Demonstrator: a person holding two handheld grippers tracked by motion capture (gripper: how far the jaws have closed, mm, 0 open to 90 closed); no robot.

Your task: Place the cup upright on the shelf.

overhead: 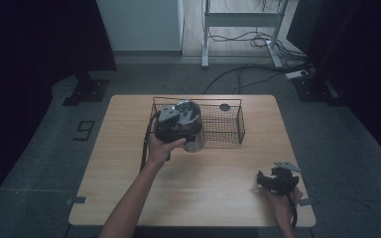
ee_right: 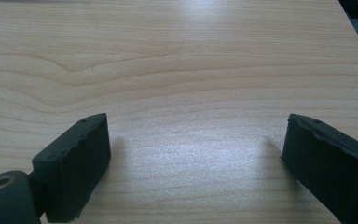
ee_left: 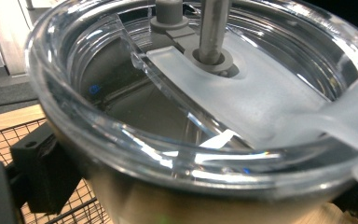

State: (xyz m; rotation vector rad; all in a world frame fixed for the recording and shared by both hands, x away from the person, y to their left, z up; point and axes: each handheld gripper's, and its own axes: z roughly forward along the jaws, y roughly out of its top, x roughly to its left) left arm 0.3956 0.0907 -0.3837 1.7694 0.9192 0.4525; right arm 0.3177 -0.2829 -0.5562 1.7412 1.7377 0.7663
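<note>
A steel tumbler [overhead: 195,138] with a clear lid [ee_left: 191,93] is held at the left end of a black wire basket [overhead: 223,124]. My left gripper [overhead: 176,124] is shut on the tumbler, with one jaw on each side of its body just under the lid rim. In the left gripper view the lid's grey slider and post are close up, and basket mesh [ee_left: 0,140] lies below at the left. I cannot tell whether the tumbler touches the basket. My right gripper [overhead: 265,181] rests open on the table near the front right, with bare wood [ee_right: 168,70] between its jaws.
A small dark disc [overhead: 224,107] lies at the basket's far side. The wooden table [overhead: 203,188] has a broad bare front half. Beyond the table stand a desk frame [overhead: 238,29], floor cables [overhead: 258,39] and dark stands.
</note>
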